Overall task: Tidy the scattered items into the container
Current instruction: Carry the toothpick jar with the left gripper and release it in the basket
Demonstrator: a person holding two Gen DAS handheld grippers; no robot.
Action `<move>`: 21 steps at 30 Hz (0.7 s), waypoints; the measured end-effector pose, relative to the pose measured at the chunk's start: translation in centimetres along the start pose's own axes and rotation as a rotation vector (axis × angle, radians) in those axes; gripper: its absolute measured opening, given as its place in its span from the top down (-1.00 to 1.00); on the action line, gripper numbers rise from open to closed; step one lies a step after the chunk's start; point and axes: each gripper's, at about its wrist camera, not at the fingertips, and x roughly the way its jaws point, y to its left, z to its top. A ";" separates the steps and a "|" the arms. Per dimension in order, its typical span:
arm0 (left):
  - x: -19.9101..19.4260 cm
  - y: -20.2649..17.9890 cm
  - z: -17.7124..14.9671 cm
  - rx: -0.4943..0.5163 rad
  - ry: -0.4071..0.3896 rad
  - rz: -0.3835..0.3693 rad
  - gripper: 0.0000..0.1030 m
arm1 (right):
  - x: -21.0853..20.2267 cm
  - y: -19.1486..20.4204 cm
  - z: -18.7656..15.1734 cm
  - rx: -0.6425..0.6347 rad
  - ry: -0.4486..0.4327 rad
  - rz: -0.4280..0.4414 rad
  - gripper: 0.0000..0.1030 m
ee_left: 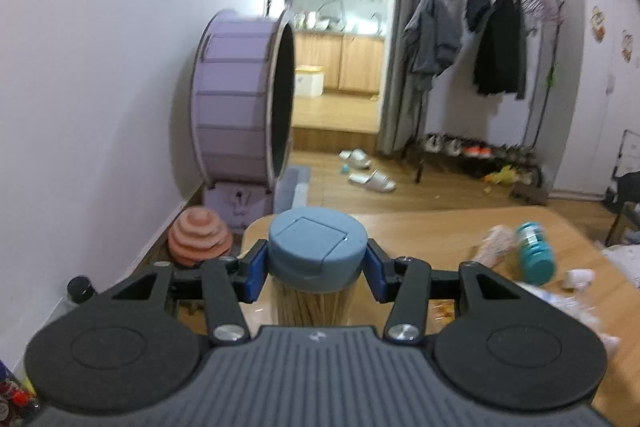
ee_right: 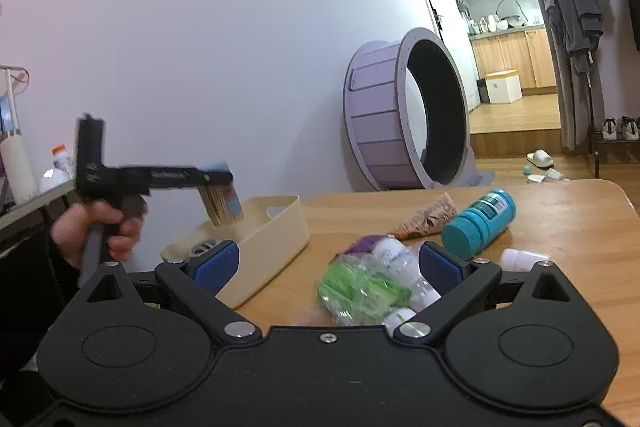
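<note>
Left gripper (ee_left: 317, 269) is clamped on the toothpick jar (ee_left: 316, 267), up in the air over the cream bin (ee_right: 256, 251) by the table's (ee_right: 560, 227) left edge. Right gripper (ee_right: 328, 267) hangs wide open, nothing in it, above the wrapped packets (ee_right: 360, 291) with clear wood on the right. Teal bottle (ee_right: 478, 221) lies farther back, purple wheel (ee_right: 404, 111) against the wall.

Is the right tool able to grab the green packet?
Probably yes. The right tool is open, and the green packet lies on the table between its fingers, with nothing on top of it.

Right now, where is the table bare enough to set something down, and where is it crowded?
Bare wood lies right of the teal bottle, out to the table edge, and between the cream bin and the crumpled wrapper. Crowded: the packets and small white bottles in front of the right gripper.
</note>
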 end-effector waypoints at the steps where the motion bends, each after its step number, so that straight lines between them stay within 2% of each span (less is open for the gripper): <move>1: 0.6 0.4 0.0 0.001 0.011 0.008 0.04 | 0.3 -0.2 -0.1 0.002 0.006 0.000 -0.88; 8: 3.8 2.5 0.4 -0.023 0.096 0.028 0.04 | 1.1 -0.7 -0.5 0.007 0.034 -0.022 -0.89; 9: 3.8 2.8 0.7 -0.041 0.106 0.018 -0.02 | 1.1 -0.8 -0.5 0.008 0.035 -0.025 -0.90; 13: 3.2 3.0 1.0 -0.030 0.084 0.057 -0.12 | 1.7 -0.6 -0.8 0.011 0.053 -0.025 -0.92; 17: 1.5 2.7 1.0 -0.053 0.069 0.027 -0.13 | 1.9 -0.5 -0.7 -0.003 0.058 -0.029 -0.92; 21: -1.0 0.5 0.4 -0.058 0.043 -0.050 -0.15 | 1.2 -0.8 -0.1 -0.004 0.039 -0.042 -0.92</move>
